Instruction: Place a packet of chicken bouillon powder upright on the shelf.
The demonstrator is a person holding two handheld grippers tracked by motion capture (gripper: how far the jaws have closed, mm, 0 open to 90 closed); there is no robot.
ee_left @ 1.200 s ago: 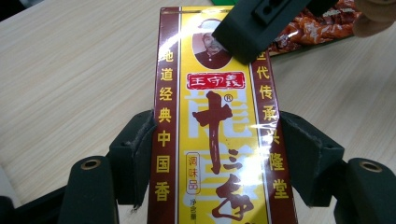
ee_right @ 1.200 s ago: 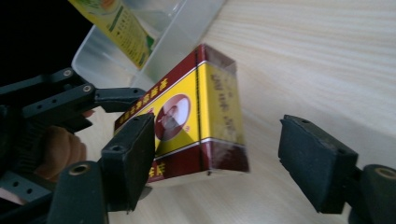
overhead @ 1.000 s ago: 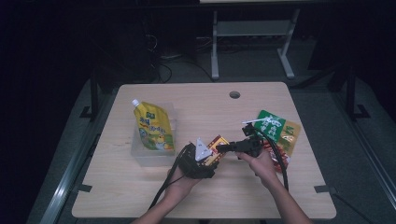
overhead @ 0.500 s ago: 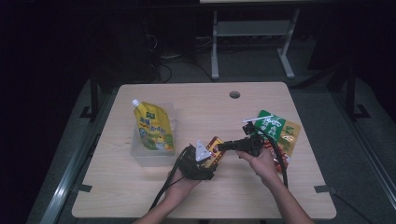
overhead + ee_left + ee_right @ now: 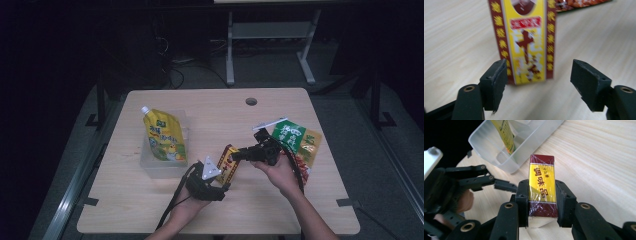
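Now the right gripper point(image 5: 541, 202) pinches the red and yellow box point(image 5: 542, 185) by its sides, near the middle of the table point(image 5: 310, 210); its jaws have just closed on it. Left gripper point(image 5: 539, 82) stands spread beside the box, touching nothing. Keep the squeeze even and lift straight toward the plastic tub point(image 5: 506, 157) at left.

a pale wooden table point(image 5: 210, 107) bears a clear tub point(image 5: 150, 162) and green packets point(image 5: 297, 140).

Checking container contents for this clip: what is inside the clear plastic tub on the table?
A yellow spouted pouch stands in the clear plastic tub, leaning against its wall. Beside the pouch the tub looks bare, but its floor under the pouch is covered.
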